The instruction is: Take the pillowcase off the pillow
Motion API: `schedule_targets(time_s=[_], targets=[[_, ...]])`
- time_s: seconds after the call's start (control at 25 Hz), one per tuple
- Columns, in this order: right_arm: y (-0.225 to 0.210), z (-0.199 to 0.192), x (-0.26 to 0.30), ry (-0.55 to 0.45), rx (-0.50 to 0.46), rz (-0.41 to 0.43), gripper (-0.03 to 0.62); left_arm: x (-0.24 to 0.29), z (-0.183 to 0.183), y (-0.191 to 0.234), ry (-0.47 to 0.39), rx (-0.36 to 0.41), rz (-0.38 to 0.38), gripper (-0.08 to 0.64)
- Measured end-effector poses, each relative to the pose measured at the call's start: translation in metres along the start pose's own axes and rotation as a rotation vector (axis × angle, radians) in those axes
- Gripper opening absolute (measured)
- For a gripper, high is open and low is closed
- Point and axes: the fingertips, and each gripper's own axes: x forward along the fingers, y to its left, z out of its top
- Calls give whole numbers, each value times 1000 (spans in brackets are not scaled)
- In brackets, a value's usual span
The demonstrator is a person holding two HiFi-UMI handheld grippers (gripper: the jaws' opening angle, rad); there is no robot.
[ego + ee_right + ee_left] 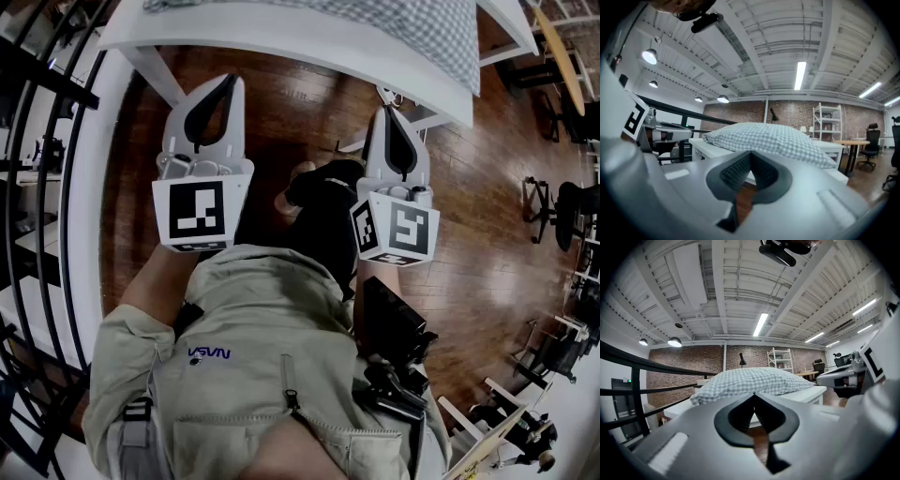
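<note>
While their jaws sit closed on nothing, the left gripper (pixel 228 81) and right gripper (pixel 386 111) point level; ahead of both lies the checked pillow (pixel 394 23) on a white table (pixel 281 44).

The person wore a khaki zipped jacket (pixel 272 319) with a blue logo (pixel 208 354). The white left gripper (pixel 230 82) and right gripper (pixel 385 112) each bore a black-and-white marker cube (pixel 197 211).

Pillow (pixel 394 23) on table (pixel 281 42) — left tool (pixel 231 84), right tool (pixel 387 112) before it

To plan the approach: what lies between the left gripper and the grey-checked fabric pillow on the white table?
Only brown wooden floor and the white table's edge, between left gripper and grey-checked pillow; the head view shows it.
</note>
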Motion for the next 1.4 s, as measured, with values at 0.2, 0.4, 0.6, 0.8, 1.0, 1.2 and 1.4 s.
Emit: schedule_targets(time_s=[0.2,0.4,0.6,0.8,1.0,1.2,1.4], targets=[[-17,27,21,-69,-10,0,3,27,18,10,-26,79,-18,6],[-13,61,69,-136,-38,52,3,61,55,52,-84,104,41,6],[14,96,132,-175,-119,149,5,96,68,111,-76,103,106,6],[66,92,213,-119,-148,299,58,129,32,182,27,56,152,36],[134,80,270,-11,-225,457,130,166,-7,235,158,24,138,98],[210,45,296,123,-335,536,178,173,-49,248,252,-37,18,109],[234,12,306,253,-427,532,195,171,-64,228,250,-87,-118,137]])
